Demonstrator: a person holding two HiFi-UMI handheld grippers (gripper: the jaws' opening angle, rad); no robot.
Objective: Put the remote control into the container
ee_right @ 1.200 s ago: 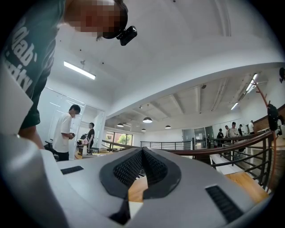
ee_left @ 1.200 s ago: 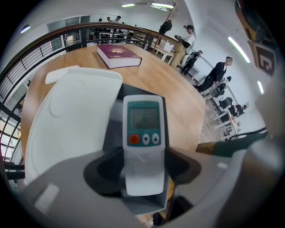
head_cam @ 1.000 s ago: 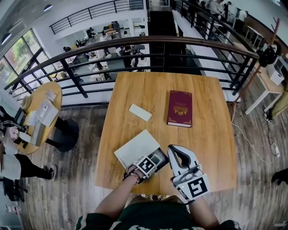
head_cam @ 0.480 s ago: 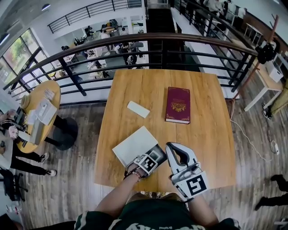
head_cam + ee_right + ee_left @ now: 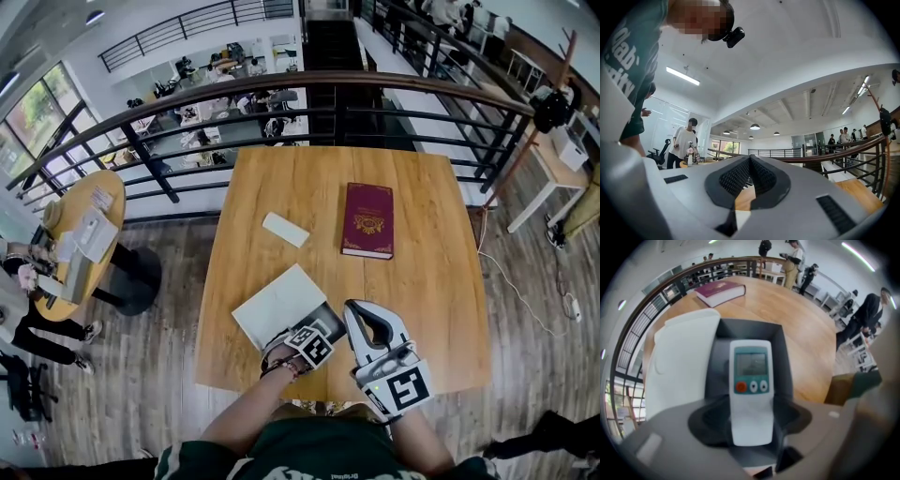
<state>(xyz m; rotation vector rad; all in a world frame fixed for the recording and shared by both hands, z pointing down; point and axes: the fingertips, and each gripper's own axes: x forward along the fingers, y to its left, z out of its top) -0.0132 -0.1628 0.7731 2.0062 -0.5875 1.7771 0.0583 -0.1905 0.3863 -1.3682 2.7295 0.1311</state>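
The white remote control [image 5: 750, 380], with a small screen and a red button, is clamped between the dark jaws of my left gripper [image 5: 750, 414]. Its front end reaches over the open dark grey container [image 5: 783, 357]. Whether it touches the container's bottom I cannot tell. In the head view the left gripper [image 5: 319, 333] sits at the container [image 5: 325, 315] near the table's front edge, and the gripper hides the remote. My right gripper [image 5: 360, 319] is just to the right of the container. The right gripper [image 5: 750, 176] is shut on nothing and points up and away from the table.
A white lid [image 5: 279, 305] lies against the container's left side. A dark red book [image 5: 368, 220] and a flat white oblong object [image 5: 286, 230] lie farther back on the wooden table [image 5: 441, 281]. A black railing [image 5: 309, 112] runs behind the table.
The left gripper has hardly shifted and still holds the remote at the container. The right gripper stays where it was. The view itself has drifted slightly.
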